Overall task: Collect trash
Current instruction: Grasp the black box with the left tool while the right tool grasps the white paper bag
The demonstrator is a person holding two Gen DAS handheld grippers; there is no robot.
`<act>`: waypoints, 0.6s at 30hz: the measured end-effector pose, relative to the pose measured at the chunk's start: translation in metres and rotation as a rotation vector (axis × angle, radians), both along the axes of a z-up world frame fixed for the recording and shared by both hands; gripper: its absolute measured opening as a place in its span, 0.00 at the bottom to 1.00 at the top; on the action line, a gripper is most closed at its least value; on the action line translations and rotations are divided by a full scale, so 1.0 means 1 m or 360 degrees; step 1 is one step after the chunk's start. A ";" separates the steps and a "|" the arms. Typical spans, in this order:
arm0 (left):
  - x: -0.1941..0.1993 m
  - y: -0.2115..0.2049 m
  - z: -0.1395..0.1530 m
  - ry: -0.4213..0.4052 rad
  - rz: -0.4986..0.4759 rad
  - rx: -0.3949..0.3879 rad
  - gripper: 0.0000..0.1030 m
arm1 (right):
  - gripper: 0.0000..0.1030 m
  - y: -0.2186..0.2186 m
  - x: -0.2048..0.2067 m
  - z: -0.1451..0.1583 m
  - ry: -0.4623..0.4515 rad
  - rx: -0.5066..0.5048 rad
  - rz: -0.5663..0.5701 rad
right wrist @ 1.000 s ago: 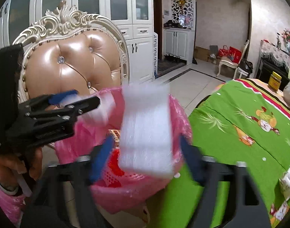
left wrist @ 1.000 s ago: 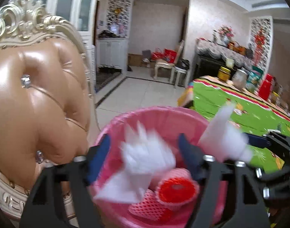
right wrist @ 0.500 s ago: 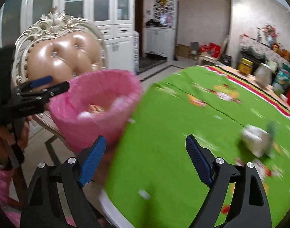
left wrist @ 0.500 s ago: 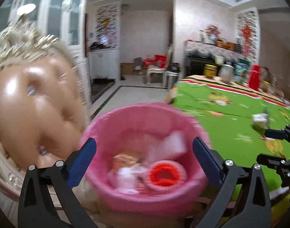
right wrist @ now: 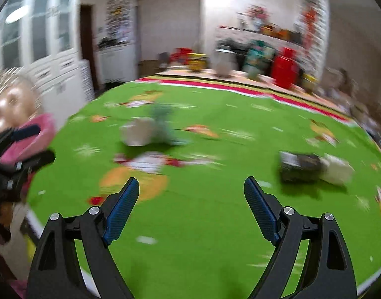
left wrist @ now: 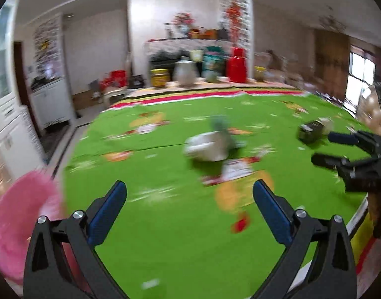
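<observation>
Over the near edge of a tabletop (left wrist: pixel 180 229) covered in a bright green cloth with cartoon prints, the left gripper (left wrist: pixel 189 209) hangs with its blue-padded jaws spread wide and nothing between them. The right gripper (right wrist: pixel 191 204) is also over the cloth, its jaws wide apart and empty; in the left wrist view it shows at the right edge (left wrist: pixel 340 149) as a black frame with dark finger pads.

Both views are heavily blurred. In the middle of the cloth lies a pale crumpled wrapper with a grey-green piece on top (left wrist: pixel 210 144) (right wrist: pixel 145 129), ahead of the left gripper and a little to its right. Farther right sits a dark, boxy piece of trash beside a pale crumpled scrap (right wrist: pixel 312 167) (left wrist: pixel 312 130), ahead and to the right of the right gripper. What exactly these pieces are cannot be told through the blur.

A pink bag-lined waste bin (left wrist: pixel 18 224) stands at the near left, off the tabletop's edge; in the right wrist view only its pink rim (right wrist: pixel 38 134) shows behind the left gripper. Along the far edge of the tabletop stand a yellow tin (left wrist: pixel 160 76), a silver pot (left wrist: pixel 186 72) and a red container (left wrist: pixel 237 65).
</observation>
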State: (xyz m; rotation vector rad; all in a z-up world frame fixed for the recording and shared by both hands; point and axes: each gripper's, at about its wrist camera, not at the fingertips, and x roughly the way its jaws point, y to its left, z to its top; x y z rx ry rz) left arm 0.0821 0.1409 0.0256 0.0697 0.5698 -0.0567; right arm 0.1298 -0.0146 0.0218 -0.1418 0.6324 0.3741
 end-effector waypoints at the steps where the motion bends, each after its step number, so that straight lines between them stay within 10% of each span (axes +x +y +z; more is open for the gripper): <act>1: 0.011 -0.021 -0.002 0.0025 -0.0059 -0.0003 0.95 | 0.79 -0.022 0.007 -0.001 0.0003 0.0001 -0.0060; 18: 0.140 -0.195 -0.033 0.0268 -0.0353 -0.0061 0.95 | 0.82 -0.216 0.128 -0.045 0.0241 -0.0238 -0.0400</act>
